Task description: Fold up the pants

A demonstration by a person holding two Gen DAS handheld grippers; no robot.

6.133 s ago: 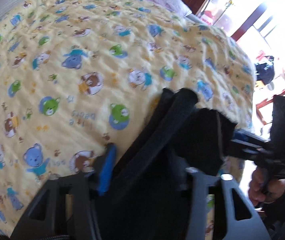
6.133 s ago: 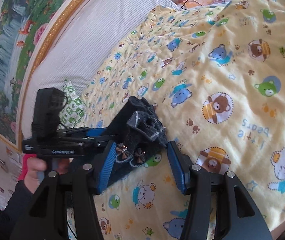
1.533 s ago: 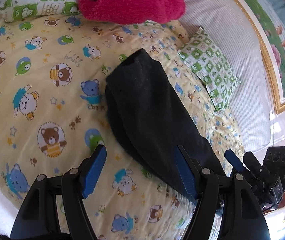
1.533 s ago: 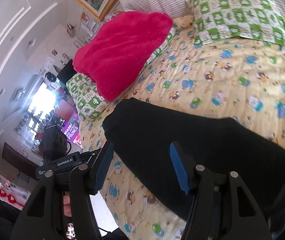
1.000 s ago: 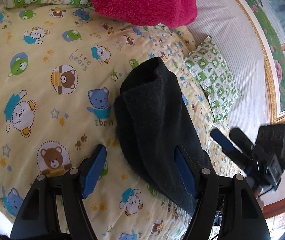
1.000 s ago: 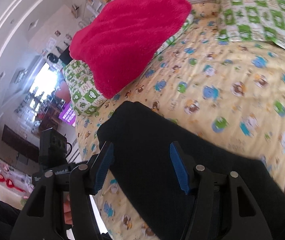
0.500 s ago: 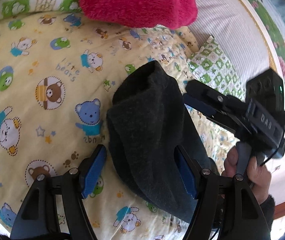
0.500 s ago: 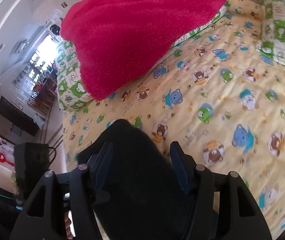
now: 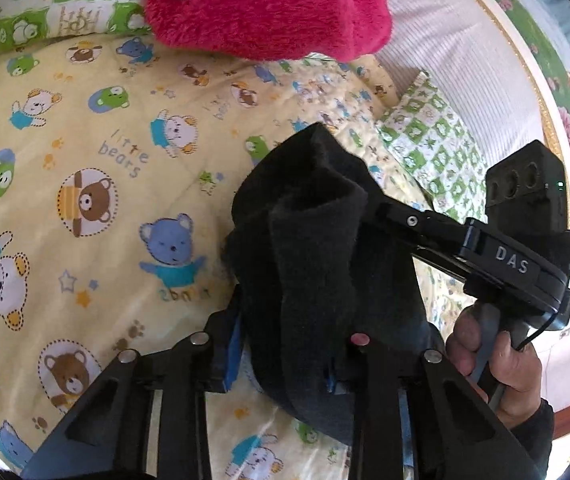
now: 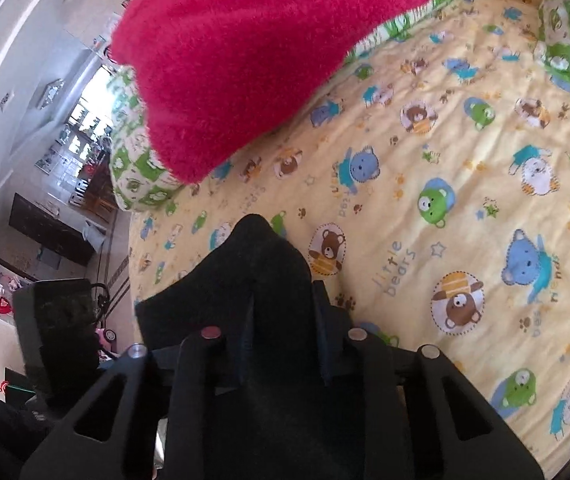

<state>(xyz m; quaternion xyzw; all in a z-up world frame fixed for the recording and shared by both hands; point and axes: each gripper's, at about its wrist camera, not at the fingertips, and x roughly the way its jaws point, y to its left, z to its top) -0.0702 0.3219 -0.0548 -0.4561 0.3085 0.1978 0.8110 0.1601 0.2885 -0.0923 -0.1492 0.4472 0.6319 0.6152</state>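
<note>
The dark pants (image 9: 317, 248) lie bunched on the yellow bear-print bedspread (image 9: 85, 160). My left gripper (image 9: 285, 360) is shut on a thick fold of the pants near the camera. My right gripper (image 10: 281, 340) is shut on the pants (image 10: 261, 256) too, with the cloth peaking up between its fingers. In the left wrist view the right gripper's body (image 9: 485, 248) reaches in from the right, its fingertips hidden in the pants' upper edge.
A fluffy pink blanket (image 9: 269, 4) lies at the head of the bed on green-and-white pillows (image 9: 433, 148). A white headboard (image 9: 465, 48) and a framed painting (image 9: 565, 40) stand behind. The bed's edge and the room floor (image 10: 65, 200) show in the right wrist view's left side.
Both grippers have closed on the pants; they were open half a second ago. The right gripper has moved in to the pants' upper edge, and the cloth has bunched up.
</note>
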